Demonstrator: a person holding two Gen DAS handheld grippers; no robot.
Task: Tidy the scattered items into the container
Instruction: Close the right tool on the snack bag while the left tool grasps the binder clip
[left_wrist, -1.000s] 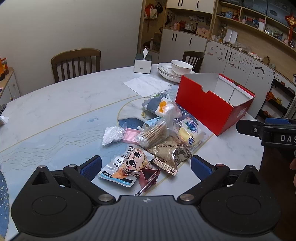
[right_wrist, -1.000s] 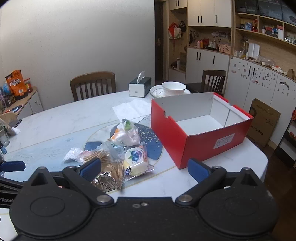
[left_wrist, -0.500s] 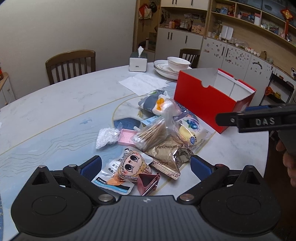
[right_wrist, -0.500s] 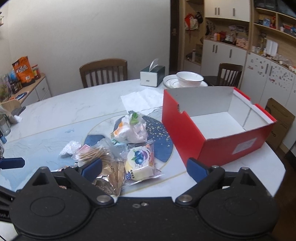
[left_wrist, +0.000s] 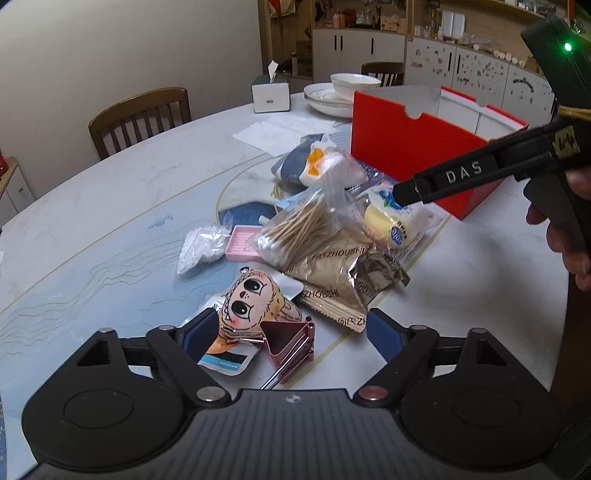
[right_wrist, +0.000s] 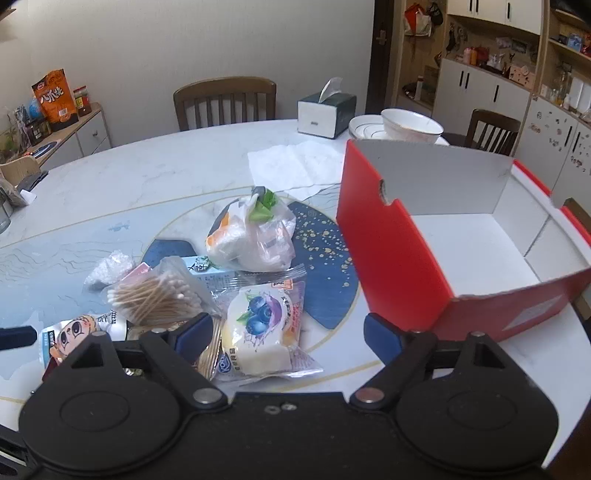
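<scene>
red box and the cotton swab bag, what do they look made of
Red box: apparently cardboard, smooth red outside, matte white inside, with thin folded walls and a cut notch. Cotton swab bag: thin clear plastic film, glossy and crinkled; the sticks look wooden.

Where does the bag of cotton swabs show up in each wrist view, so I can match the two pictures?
Left wrist: the bag of cotton swabs lies mid-frame, in the pile left of the blueberry bun packet.
Right wrist: the bag of cotton swabs sits lower left, just above the left fingertip.
Shared landmark: the red box, right of the pile in both views.
</scene>
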